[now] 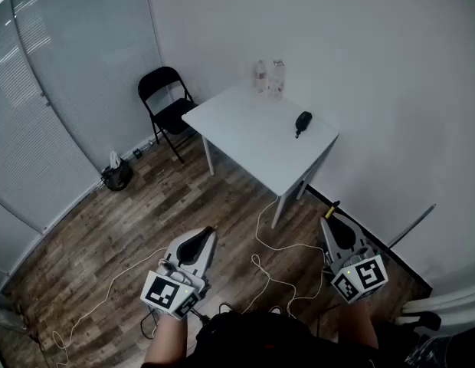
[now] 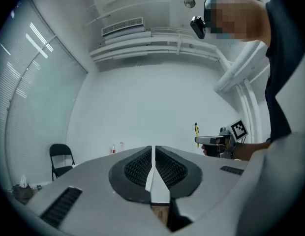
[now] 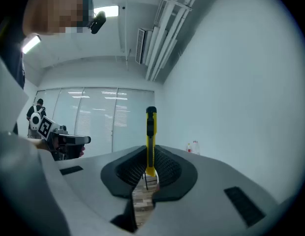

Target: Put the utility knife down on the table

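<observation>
A yellow utility knife [image 3: 150,137] stands upright between the jaws of my right gripper [image 3: 149,152], which is shut on it. In the head view its tip [image 1: 335,205] pokes out of the right gripper [image 1: 330,216], held over the wooden floor near the front right corner of the white table [image 1: 253,133]. My left gripper [image 1: 208,231] hangs over the floor in front of the table. Its jaws are shut with nothing between them [image 2: 153,149]. From the left gripper view, the knife [image 2: 196,128] shows off to the right.
Two bottles [image 1: 269,77] stand at the table's far edge, and a small black object [image 1: 303,122] lies toward its right side. A black folding chair [image 1: 167,104] stands left of the table. White cables [image 1: 272,263] trail across the floor. A dark bag [image 1: 116,175] sits by the blinds.
</observation>
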`<state>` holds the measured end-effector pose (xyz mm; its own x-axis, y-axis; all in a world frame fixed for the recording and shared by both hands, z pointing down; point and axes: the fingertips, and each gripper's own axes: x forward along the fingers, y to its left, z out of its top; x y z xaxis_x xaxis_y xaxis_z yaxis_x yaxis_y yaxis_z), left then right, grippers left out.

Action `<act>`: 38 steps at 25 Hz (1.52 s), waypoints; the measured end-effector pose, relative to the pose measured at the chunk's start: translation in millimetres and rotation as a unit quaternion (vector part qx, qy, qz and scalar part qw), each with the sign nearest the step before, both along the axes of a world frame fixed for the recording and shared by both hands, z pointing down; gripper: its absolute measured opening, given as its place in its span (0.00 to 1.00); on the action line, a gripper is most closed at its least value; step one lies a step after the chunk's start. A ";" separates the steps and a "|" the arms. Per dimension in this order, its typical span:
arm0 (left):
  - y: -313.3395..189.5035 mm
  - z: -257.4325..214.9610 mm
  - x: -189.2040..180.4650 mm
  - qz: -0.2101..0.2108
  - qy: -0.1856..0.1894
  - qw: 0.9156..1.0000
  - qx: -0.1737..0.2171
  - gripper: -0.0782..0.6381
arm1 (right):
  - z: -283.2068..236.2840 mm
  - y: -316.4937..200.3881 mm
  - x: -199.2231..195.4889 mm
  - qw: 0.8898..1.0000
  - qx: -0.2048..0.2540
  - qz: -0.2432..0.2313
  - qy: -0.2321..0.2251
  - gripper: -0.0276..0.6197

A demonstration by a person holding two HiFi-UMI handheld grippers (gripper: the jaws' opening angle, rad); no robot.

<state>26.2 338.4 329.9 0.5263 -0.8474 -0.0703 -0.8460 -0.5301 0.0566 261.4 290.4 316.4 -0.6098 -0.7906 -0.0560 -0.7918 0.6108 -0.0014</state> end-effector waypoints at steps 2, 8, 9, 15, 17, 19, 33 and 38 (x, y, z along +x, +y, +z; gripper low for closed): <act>-3.3 1.3 1.0 0.001 -0.001 1.000 -0.001 0.16 | 2.1 -2.7 0.1 1.000 -0.001 0.000 0.001 0.13; -5.3 2.1 1.4 0.002 0.002 1.000 -0.004 0.16 | 4.0 -5.4 1.0 1.000 0.000 0.003 0.004 0.13; -5.8 2.7 1.2 0.002 0.002 1.000 -0.004 0.16 | 4.8 -5.8 1.1 1.000 -0.001 0.003 0.003 0.13; -4.2 9.8 -5.5 0.003 0.009 1.000 -0.011 0.16 | 11.8 -4.7 -8.0 1.000 -0.016 0.003 -0.003 0.13; -4.4 11.8 -8.3 0.002 0.013 1.000 -0.015 0.16 | 15.1 -4.8 -11.9 1.000 -0.022 0.001 0.001 0.13; -4.9 15.2 -13.4 0.001 0.012 1.000 -0.018 0.16 | 19.8 -5.7 -17.6 1.000 -0.028 -0.002 0.005 0.13; 0.0 40.2 -117.8 -0.017 0.016 0.999 -0.035 0.16 | 46.7 -3.0 -124.8 0.998 -0.056 -0.020 0.024 0.13; -16.9 48.2 -129.3 -0.022 0.021 0.999 -0.041 0.16 | 53.0 -21.6 -141.1 0.997 -0.056 -0.033 0.038 0.13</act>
